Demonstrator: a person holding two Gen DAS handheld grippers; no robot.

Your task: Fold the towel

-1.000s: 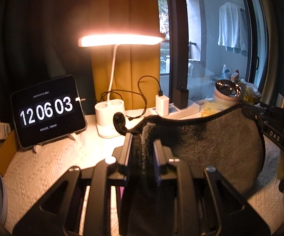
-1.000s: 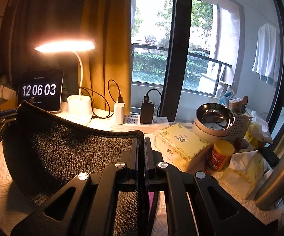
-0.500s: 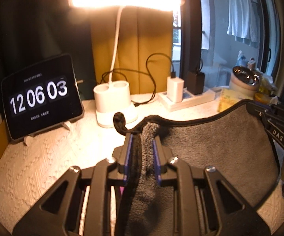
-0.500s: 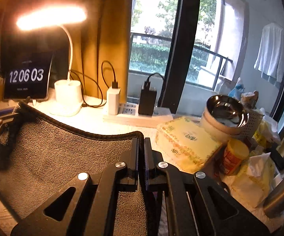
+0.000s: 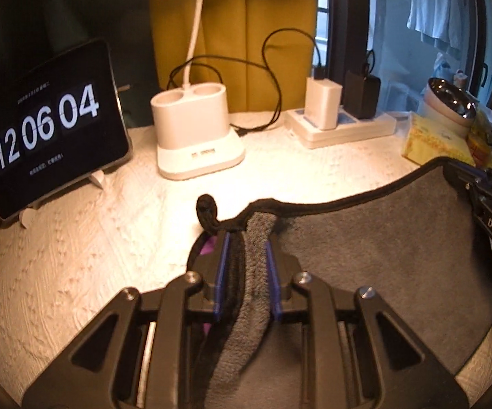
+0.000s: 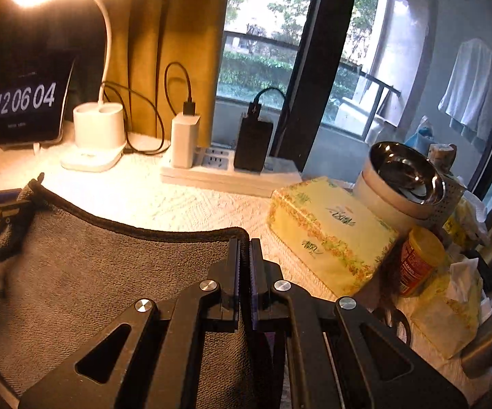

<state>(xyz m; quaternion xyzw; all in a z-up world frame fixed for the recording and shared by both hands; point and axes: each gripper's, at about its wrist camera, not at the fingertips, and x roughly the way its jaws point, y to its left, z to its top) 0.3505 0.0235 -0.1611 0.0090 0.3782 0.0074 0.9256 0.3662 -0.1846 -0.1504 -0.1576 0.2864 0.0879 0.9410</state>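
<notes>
While both tools clamp its black-trimmed edge, grey towel (image 5: 382,248) spans betw. L gripper (image 5: 244,242) & R gripper (image 6: 244,248), over white tablecloth (image 5: 86,238), nr lamp base (image 5: 196,136)

Grey towel (image 5: 382,266) of matt, nubbly terry cloth with a black stitched hem. Left gripper (image 5: 244,266) and right gripper (image 6: 245,266) of matt black plastic with shiny metal screws. Counter (image 5: 75,266) under white, embossed, rough-looking cloth. Smooth white plastic lamp base (image 5: 196,133). Glossy metal bowl (image 6: 406,173). Glossy glass clock screen (image 5: 48,126).
</notes>
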